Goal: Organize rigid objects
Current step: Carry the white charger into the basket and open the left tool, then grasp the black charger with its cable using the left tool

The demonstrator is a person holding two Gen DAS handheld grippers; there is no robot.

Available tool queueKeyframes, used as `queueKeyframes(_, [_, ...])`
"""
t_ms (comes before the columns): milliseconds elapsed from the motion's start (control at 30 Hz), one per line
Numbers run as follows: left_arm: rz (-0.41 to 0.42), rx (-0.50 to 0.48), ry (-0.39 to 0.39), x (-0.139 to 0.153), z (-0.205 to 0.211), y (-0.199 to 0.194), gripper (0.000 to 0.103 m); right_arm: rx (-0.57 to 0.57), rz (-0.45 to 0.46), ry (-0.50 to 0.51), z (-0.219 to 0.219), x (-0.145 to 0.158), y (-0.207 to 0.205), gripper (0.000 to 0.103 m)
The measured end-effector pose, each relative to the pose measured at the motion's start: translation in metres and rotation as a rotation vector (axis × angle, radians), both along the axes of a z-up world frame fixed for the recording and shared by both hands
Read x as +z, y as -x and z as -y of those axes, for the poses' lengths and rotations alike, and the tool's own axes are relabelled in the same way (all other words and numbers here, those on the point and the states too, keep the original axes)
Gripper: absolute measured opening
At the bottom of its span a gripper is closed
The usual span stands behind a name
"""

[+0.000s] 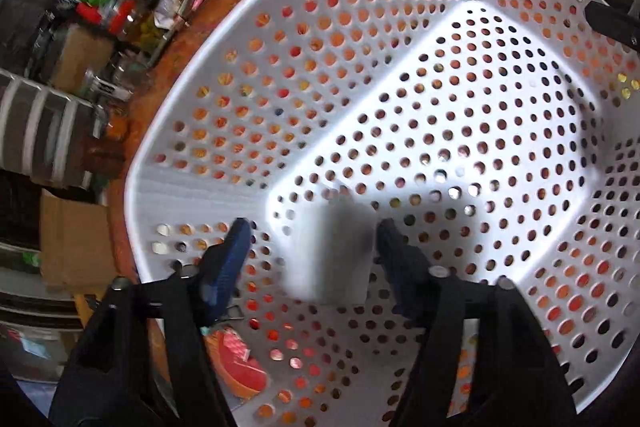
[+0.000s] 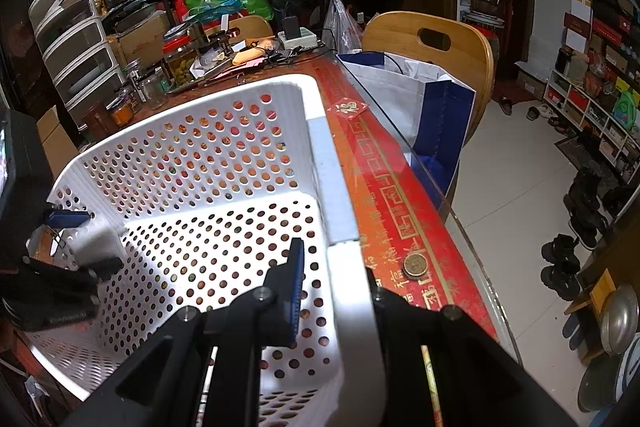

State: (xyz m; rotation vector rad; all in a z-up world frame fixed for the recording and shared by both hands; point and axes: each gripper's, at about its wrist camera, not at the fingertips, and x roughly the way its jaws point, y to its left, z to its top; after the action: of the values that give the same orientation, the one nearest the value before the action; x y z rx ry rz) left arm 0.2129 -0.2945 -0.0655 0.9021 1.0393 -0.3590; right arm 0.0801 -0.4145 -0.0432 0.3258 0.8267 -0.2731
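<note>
A white perforated basket (image 1: 168,195) (image 2: 324,147) stands on the red table (image 2: 392,195), and nothing lies on its floor. My left gripper (image 1: 316,247) (image 2: 86,241) points down into the basket's near-left corner and is open. A blurred white block (image 1: 332,251) (image 2: 98,239) sits between its blue fingers (image 1: 236,247), with a gap on the left side. My right gripper (image 2: 336,291) is shut on the basket's right rim (image 2: 352,307), one blue pad (image 2: 297,287) inside the wall and the other finger outside it. A dark part of it shows at that rim (image 1: 612,23).
Jars (image 2: 180,59), bags and boxes crowd the table's far end. A gold round piece (image 2: 415,264) lies on the table right of the basket. A wooden chair (image 2: 432,39) holding a white and blue bag (image 2: 420,95) stands past the glass table edge. Shoes line the floor.
</note>
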Motion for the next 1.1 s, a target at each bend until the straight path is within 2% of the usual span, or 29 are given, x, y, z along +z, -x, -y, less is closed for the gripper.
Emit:
queueKeyframes(33, [0.036,-0.001,0.009,0.004,0.0,0.001,0.091,0.001,0.002,-0.003,0.001,0.0,0.0,0.014])
queueKeyframes(67, [0.055,-0.002,0.039,0.01,-0.002,0.003,0.096,0.001,0.0,-0.004,0.001,0.0,0.0,0.015])
queueKeyframes(133, [0.1,-0.001,0.096,0.025,-0.011,0.009,0.096,0.001,-0.003,-0.001,0.001,0.0,0.0,0.015])
queueKeyframes(233, [0.209,0.033,0.205,0.062,-0.046,0.016,0.097,0.004,-0.008,0.003,0.001,0.0,-0.002,0.015])
queueKeyframes(333, [0.283,0.148,0.316,0.094,-0.111,0.003,0.103,0.008,-0.016,0.009,0.0,0.0,-0.003,0.015])
queueKeyframes(433, [0.316,0.319,0.339,0.102,-0.186,-0.04,0.103,0.008,-0.021,0.016,0.0,0.0,-0.005,0.015])
queueKeyframes(567, [0.264,0.594,0.413,0.07,-0.293,-0.12,0.103,0.008,-0.02,0.015,0.0,0.0,-0.005,0.014])
queueKeyframes(667, [0.17,0.668,0.403,0.029,-0.334,-0.158,0.103,0.008,-0.015,0.01,0.001,0.0,-0.005,0.015])
queueKeyframes(767, [0.125,0.687,0.365,-0.005,-0.347,-0.176,0.103,0.002,-0.012,0.007,0.002,0.0,-0.005,0.015])
queueKeyframes(833, [0.103,0.685,0.381,-0.021,-0.349,-0.181,0.103,0.0,-0.012,0.004,0.002,0.0,-0.004,0.015])
queueKeyframes(967, [0.124,0.667,0.393,-0.039,-0.337,-0.183,0.103,0.004,-0.011,0.005,0.002,0.0,-0.004,0.014])
queueKeyframes(1100, [0.103,0.65,0.407,-0.058,-0.332,-0.196,0.103,0.0,-0.014,0.013,0.002,0.0,-0.003,0.015])
